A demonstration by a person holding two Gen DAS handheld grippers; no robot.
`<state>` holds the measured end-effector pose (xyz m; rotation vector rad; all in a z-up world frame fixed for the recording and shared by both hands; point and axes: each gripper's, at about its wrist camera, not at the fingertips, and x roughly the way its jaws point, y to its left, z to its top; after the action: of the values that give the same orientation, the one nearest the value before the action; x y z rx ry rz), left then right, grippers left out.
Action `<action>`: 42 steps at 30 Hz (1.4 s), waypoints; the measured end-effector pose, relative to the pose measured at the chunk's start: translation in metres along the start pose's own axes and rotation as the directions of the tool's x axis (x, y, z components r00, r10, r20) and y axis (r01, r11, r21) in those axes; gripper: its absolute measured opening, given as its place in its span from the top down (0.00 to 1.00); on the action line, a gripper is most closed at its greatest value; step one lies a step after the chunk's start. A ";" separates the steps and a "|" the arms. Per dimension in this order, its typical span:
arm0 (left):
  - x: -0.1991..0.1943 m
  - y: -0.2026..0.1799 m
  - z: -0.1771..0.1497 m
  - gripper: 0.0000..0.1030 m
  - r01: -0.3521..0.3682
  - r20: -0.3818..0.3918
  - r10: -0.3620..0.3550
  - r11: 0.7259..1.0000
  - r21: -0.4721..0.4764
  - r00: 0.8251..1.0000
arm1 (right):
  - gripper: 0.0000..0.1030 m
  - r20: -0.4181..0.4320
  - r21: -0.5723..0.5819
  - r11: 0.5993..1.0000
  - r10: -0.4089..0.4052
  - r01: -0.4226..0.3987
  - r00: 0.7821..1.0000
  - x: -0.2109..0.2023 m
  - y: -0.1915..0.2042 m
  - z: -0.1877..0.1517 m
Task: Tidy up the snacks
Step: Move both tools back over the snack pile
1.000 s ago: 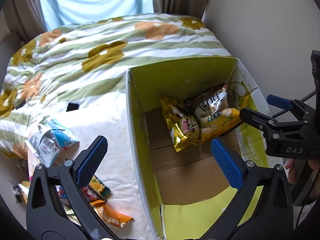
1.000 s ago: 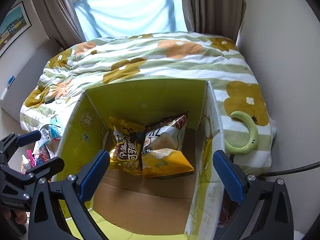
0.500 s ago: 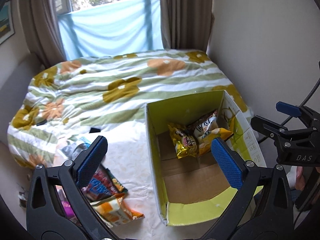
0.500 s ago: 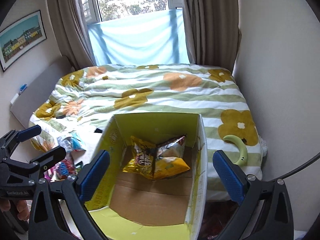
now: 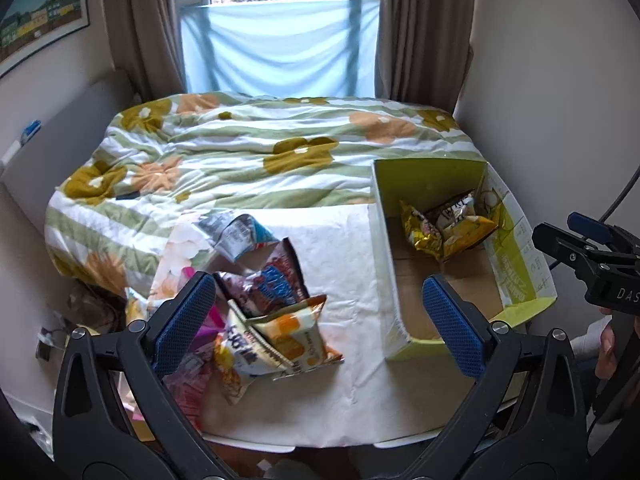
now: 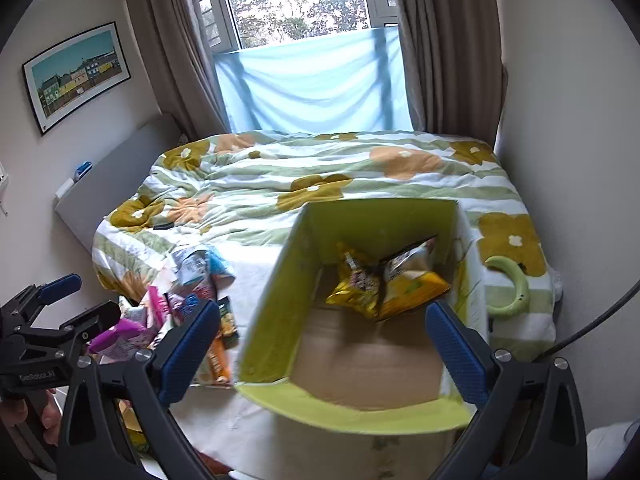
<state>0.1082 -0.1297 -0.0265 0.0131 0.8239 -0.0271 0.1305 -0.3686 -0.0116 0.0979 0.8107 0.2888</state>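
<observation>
1. Your left claw (image 5: 318, 322) is wide open and holds nothing; your right claw (image 6: 326, 350) is also spread wide and empty.
2. In the last second both claws have moved up and back from the box (image 5: 382, 240). A second ago they looked close into it; now you see the whole bed (image 5: 248, 152) and the window behind it.
3. This suggests that a drop into the box is finished and you are free for the next snack.
4. Two bags already lie in the far part of the box: a gold bag (image 5: 422, 232) and a yellow bag (image 5: 468, 228) leaning on it. The near part of the box floor is bare cardboard.
5. The loose snacks wait on the white worktop (image 5: 340, 392), left of the box. The orange bag (image 5: 288, 332) lies on top at the front, a dark bag (image 5: 276, 280) behind it, and a blue-and-white packet (image 5: 236, 232) further back.
6. The left claw is just above this pile, so I think it should take the next bag.
7. The bags overlap each other, so one pinch may drag a neighbour.
8. The high left wall of the box stands between the pile and the box floor; lift the bag over it.
9. A green curved object (image 6: 516, 292) lies on the bed right of the box, out of the way.
</observation>
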 end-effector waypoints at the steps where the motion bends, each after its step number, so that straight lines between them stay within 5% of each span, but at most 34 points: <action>1: -0.005 0.012 -0.006 0.00 -0.003 0.002 0.003 1.000 -0.003 1.000 | 0.01 -0.002 0.004 1.000 0.009 -0.009 1.000 -0.001 0.010 -0.005; 10: -0.040 0.122 -0.059 0.00 0.006 -0.010 -0.007 1.000 -0.022 1.000 | 0.00 -0.022 0.057 0.998 0.036 -0.035 0.999 0.001 0.101 -0.048; 22: -0.012 0.244 -0.131 0.01 0.083 -0.166 -0.094 0.994 -0.070 0.982 | 0.00 -0.051 0.074 0.994 0.089 -0.085 0.995 0.039 0.218 -0.097; 31: 0.050 0.256 -0.171 0.01 0.135 -0.273 -0.167 0.982 -0.133 0.947 | 0.01 -0.110 -0.030 0.981 0.185 -0.189 0.977 0.095 0.258 -0.117; 42: 0.110 0.249 -0.197 0.08 0.090 -0.322 -0.150 0.977 -0.194 0.935 | 0.01 -0.210 -0.112 0.929 0.325 -0.353 0.922 0.168 0.281 -0.130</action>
<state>0.0459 0.1215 -0.2406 -0.2057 1.1662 -0.0692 0.0842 -0.0538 -0.1632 0.0722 0.9569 0.6952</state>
